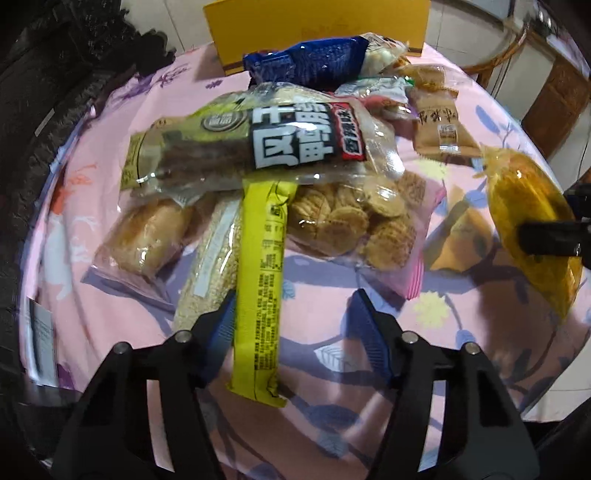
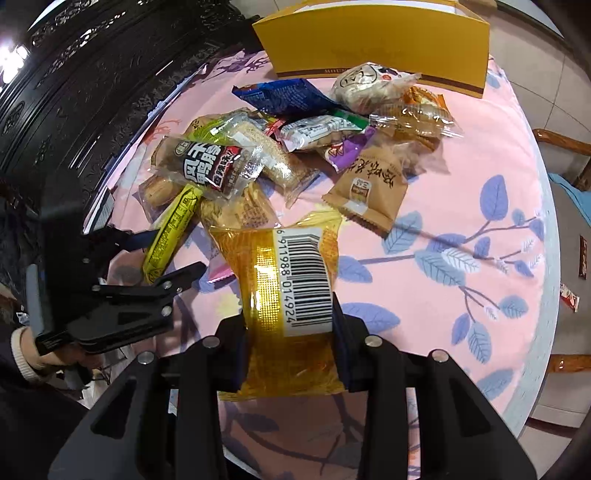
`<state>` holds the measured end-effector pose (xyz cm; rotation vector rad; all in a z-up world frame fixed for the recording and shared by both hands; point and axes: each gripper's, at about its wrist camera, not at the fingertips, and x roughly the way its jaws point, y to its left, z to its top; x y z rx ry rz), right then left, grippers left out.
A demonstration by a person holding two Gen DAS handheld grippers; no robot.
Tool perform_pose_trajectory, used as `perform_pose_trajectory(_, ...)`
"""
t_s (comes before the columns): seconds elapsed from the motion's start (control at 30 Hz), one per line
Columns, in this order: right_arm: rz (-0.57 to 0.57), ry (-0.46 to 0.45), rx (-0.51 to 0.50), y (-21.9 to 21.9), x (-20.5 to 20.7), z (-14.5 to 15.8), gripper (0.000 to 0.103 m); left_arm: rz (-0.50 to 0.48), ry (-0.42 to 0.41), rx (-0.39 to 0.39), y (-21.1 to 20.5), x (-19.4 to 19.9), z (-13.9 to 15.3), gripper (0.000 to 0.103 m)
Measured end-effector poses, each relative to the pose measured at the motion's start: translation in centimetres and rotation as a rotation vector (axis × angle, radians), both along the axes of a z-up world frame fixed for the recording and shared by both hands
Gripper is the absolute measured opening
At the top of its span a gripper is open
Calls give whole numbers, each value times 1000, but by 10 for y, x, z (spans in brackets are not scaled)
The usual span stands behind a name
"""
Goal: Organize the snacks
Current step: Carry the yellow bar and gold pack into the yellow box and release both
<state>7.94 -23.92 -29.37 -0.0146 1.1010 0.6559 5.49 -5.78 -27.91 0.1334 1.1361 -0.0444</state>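
1. R gripper (image 2: pixel 291 343): jaws clenched on the gold packet (image 2: pixel 291 295), pads at its 3 and 9 o'clock sides. Packet's long axis runs 6→12 along the fingers; barcode label faces the cam, digits reading sideways. Far end of the packet sits just short of the pile.
2. L gripper (image 1: pixel 291 325): jaws released, wide apart, straddling the near end of the yellow stick pack (image 1: pixel 260 291). Left finger (image 1: pixel 221 328) is just beside the pack's edge; can't tell if touching. Right finger is apart from it.
3. Stick pack: long axis approx 6→12 in L view, slight lean to 1 o'clock; far end tucked under the duck-neck bag (image 1: pixel 258 144), which lies across the pile approx 9→3.
4. Below/beside that bag: round-cracker bag (image 1: pixel 354 225) at 3 o'clock of the stick pack, sesame bar (image 1: pixel 210 258) at its 9 o'clock.
5. Farther: brown kraft pouch (image 1: pixel 441 136) at approx 2 o'clock, blue wrapper (image 1: pixel 310 62) at 12, then the yellow box (image 1: pixel 317 29) at the far table edge.
6. View diffs: R view alone shows the barcode, the purple wrapper (image 2: pixel 351 147), and the whole L gripper (image 2: pixel 166 254) at 9 o'clock with the hand (image 2: pixel 40 354) behind it. L view shows the gold packet (image 1: pixel 532 229) only side-on at 3 o'clock, w/ one dark finger (image 1: pixel 546 236) across it.
7. All on a pink floral tablecloth (image 2: pixel 461 155).
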Motion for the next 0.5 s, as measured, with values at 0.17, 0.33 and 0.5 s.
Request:
perform_pose_trajectory(0.17,-6,-8,11,0,-2,5,37,-3,-4,-57,4,3,2,26)
perform_pose_trajectory(0.33,-1,-3,33,-1,-2,11,37,25,-5,-111,16,-8,17,22)
perform_pose_trajectory(0.5,-7,6,52,-5,-1,15,37,23,-6,-127,22,-26,34,22)
